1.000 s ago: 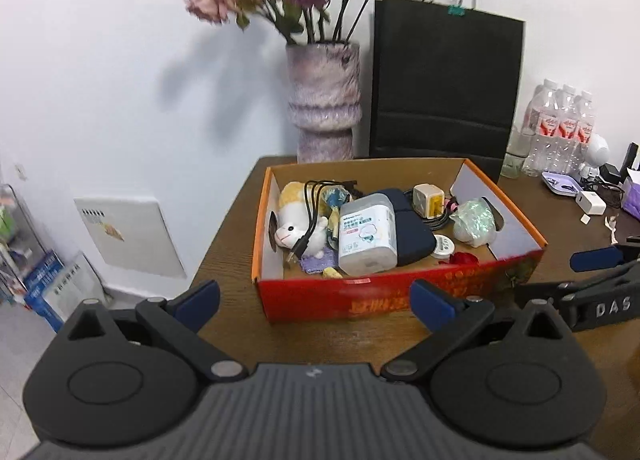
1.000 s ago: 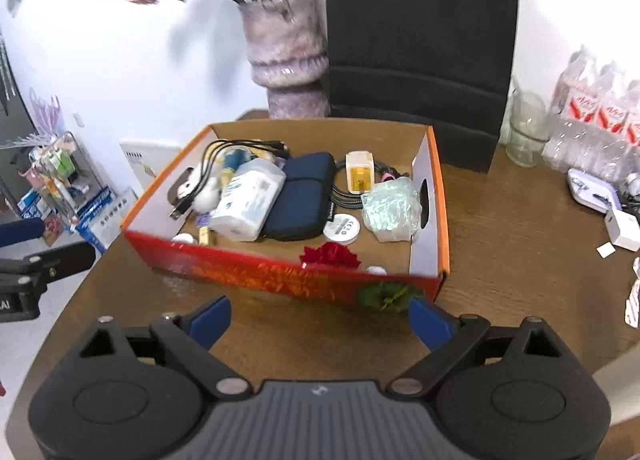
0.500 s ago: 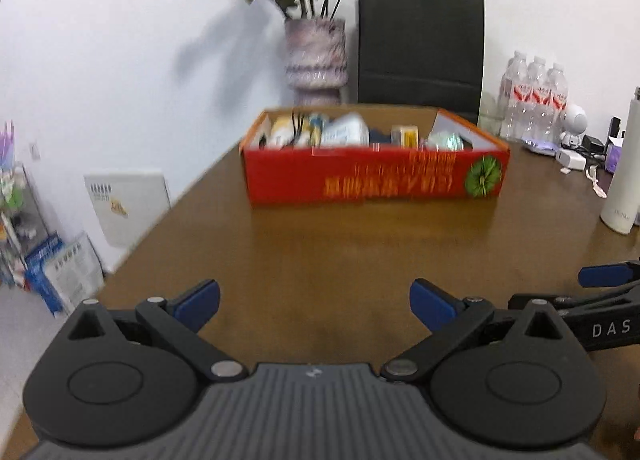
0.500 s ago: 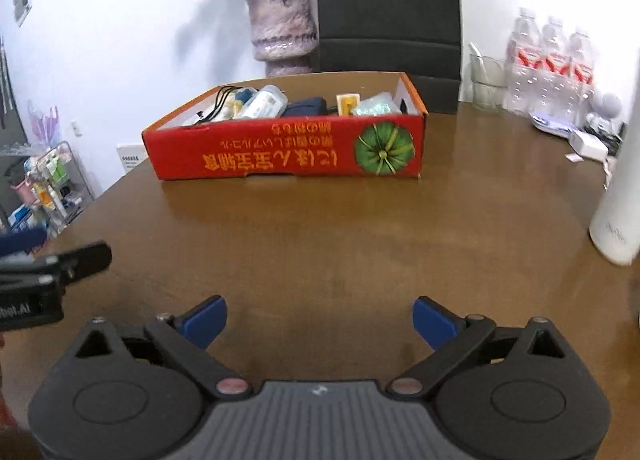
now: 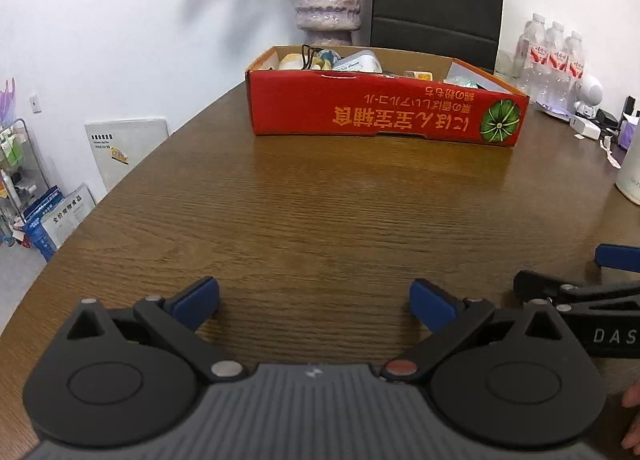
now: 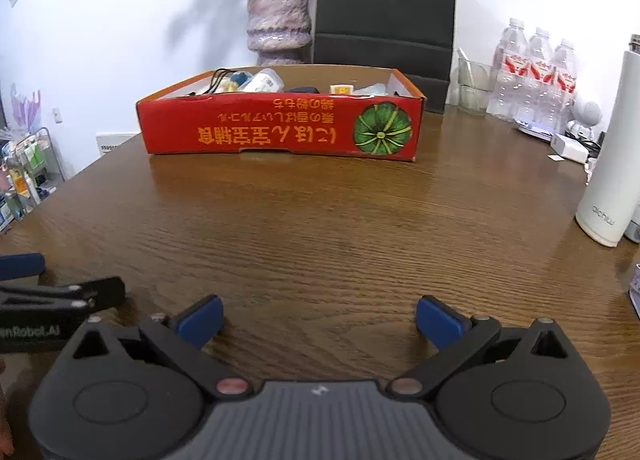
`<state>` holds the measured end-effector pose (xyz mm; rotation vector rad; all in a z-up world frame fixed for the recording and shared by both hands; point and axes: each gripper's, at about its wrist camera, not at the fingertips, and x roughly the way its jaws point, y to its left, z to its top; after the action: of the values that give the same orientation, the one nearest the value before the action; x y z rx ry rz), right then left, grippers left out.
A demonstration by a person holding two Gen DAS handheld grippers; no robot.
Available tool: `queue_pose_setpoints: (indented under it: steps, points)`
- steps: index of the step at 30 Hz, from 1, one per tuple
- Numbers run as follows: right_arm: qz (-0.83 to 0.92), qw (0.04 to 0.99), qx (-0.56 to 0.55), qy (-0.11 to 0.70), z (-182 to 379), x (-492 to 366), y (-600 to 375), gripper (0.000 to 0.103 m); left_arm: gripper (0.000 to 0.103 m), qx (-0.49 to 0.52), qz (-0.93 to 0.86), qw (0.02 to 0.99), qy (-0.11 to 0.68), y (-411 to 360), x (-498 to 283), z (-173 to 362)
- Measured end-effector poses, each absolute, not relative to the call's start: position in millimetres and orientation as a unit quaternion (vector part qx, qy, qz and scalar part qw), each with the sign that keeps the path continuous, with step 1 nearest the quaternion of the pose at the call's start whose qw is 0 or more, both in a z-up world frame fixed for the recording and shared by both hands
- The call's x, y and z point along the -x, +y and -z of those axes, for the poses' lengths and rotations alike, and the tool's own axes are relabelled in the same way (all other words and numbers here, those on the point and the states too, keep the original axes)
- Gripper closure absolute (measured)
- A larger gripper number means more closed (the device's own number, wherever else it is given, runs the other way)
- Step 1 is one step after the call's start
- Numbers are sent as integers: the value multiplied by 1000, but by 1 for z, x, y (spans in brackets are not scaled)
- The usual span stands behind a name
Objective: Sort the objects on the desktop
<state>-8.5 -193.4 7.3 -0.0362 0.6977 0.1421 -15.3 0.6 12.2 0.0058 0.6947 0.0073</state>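
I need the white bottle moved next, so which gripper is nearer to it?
Right. The right gripper sits low over the table with the white bottle ahead to its right. The left gripper is beside it, farther from the bottle. Both are open and empty.

The left gripper and right gripper sit low and side by side, both tilted downward. Each has its 2 blue-padded jaws spread wide with nothing between them; the right's have just been opening.
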Motion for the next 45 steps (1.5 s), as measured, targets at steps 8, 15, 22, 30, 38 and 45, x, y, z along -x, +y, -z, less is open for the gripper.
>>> queue_pose_setpoints:
  steps: [8,15,22,30,38,45]
  points:
    - [-84,936,23,341,-7,9,-188,0,0,-5,1,940,342,-1,10,-12]
    - [-76,936,20,342,-7,8,-190,0,0,-5,0,940,342,-2,11,-12]
    - [-73,937,19,342,-7,7,-191,0,0,-5,0,940,342,-2,11,-11]
    - [-69,937,16,342,-6,5,-193,0,0,-5,0,940,342,-2,10,-11]
    - [-66,937,16,342,-7,4,-193,0,0,-5,0,940,342,-2,10,-11]
    - [-66,937,16,342,-6,4,-193,0,0,-5,0,940,342,-2,10,-11]
